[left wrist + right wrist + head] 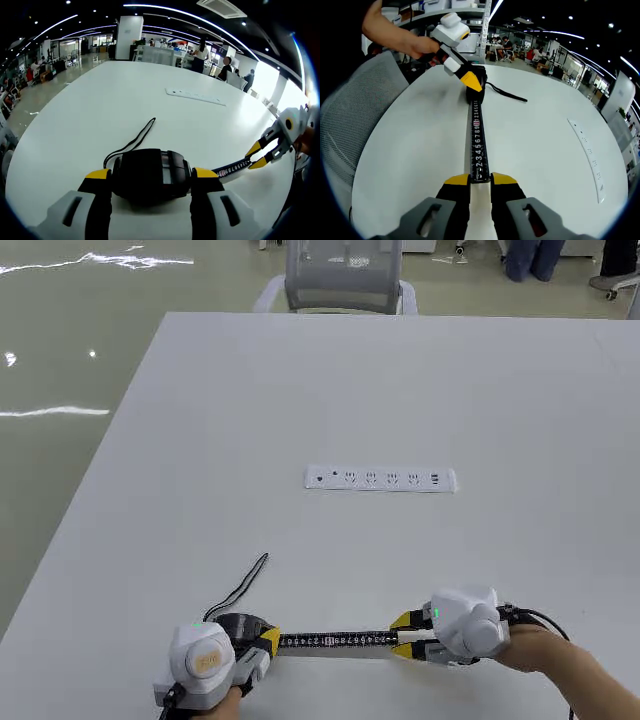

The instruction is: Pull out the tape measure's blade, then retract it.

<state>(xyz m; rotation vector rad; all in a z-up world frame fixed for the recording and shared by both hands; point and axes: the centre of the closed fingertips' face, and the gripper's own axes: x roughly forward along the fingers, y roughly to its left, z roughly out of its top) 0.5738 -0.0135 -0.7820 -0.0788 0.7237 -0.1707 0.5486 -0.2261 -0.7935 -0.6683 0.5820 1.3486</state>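
Observation:
A black tape measure case [150,175] sits on the white table near its front edge, and my left gripper [150,179] is shut on it from both sides. Its wrist strap [132,142] trails away across the table. The black blade [477,145] with white numerals runs flat from the case [476,80] to my right gripper [480,179], which is shut on the blade's end. In the head view the left gripper [262,642] holds the case [243,626] at the left, the blade [335,640] spans the gap, and the right gripper [404,635] is at the right.
A white power strip [380,479] lies in the middle of the table [300,400]. A grey mesh chair [343,275] stands at the far edge. Another chair back [355,120] is close on the left of the right gripper view. People stand far off in the office.

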